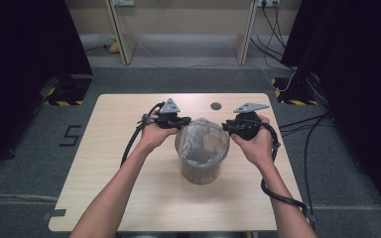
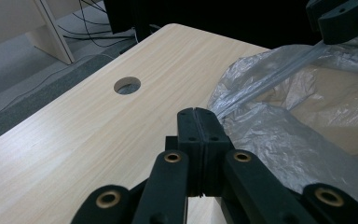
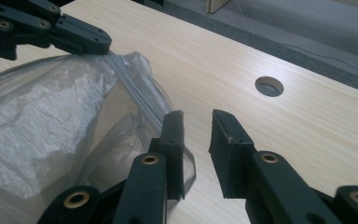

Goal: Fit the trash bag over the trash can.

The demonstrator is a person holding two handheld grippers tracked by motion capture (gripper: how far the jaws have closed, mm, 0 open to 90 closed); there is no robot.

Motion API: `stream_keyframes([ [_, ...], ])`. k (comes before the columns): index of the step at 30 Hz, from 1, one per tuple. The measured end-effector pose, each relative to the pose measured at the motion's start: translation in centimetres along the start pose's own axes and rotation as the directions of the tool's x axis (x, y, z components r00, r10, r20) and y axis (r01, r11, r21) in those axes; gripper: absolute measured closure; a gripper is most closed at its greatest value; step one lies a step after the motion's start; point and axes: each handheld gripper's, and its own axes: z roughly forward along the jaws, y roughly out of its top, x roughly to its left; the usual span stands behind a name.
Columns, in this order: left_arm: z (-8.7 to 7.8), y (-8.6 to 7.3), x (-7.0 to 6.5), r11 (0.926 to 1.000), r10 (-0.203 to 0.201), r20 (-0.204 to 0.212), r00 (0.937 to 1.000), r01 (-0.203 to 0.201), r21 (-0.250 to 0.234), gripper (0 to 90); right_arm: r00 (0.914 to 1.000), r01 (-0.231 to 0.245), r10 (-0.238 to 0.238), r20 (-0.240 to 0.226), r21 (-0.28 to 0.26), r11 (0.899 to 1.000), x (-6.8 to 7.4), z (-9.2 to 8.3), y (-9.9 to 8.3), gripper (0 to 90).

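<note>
A pale wooden table [image 1: 129, 148] with a round cable hole [image 1: 216, 105] is carrying a grey cylindrical bin [image 1: 202, 171] at its centre, lined with a thin, crinkled clear plastic bag [image 1: 201, 139]. I am working at its rim from both sides. My left gripper [image 2: 198, 114] is clenched on the bag's edge, film pulled taut from its tips. My right gripper [image 3: 196, 122] is standing released beside the opposite edge, nothing between the pads. The film looks feather-light, limp, slippery and easily torn; I judge the folded edge at the rim to be the safest hold. The bin's contents are staying hidden behind wrinkles and glare.
</note>
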Motion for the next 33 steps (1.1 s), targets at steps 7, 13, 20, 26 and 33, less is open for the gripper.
stream_keyframes([
  [7,-0.1,-0.1,0.1,1.0,-0.001,-0.002,1.0,0.001,0.004,88.2,0.9995,0.018,-0.018,-0.025,0.001,1.0,0.3,0.4,0.3,70.7],
  [13,-0.1,-0.1,0.1,1.0,0.002,-0.007,1.0,-0.002,0.002,87.8,0.998,0.041,-0.042,-0.047,-0.018,0.999,0.4,0.5,0.6,68.2],
  [20,0.0,0.0,0.0,1.0,0.005,-0.007,1.0,-0.005,0.001,87.8,0.996,0.06,-0.059,-0.067,0.003,0.998,0.4,0.9,0.7,82.2],
  [26,0.1,0.0,0.0,1.0,0.008,-0.003,1.0,-0.008,-0.001,89.3,0.9968,0.031,-0.031,-0.074,-0.001,1.0,0.1,1.3,0.5,90.0],
  [33,0.3,0.0,-0.1,0.9999,0.01,-0.005,0.9999,-0.01,-0.003,89.5,0.9985,-0.004,0.003,-0.054,-0.013,1.0,-0.3,1.6,0.2,90.0],
])
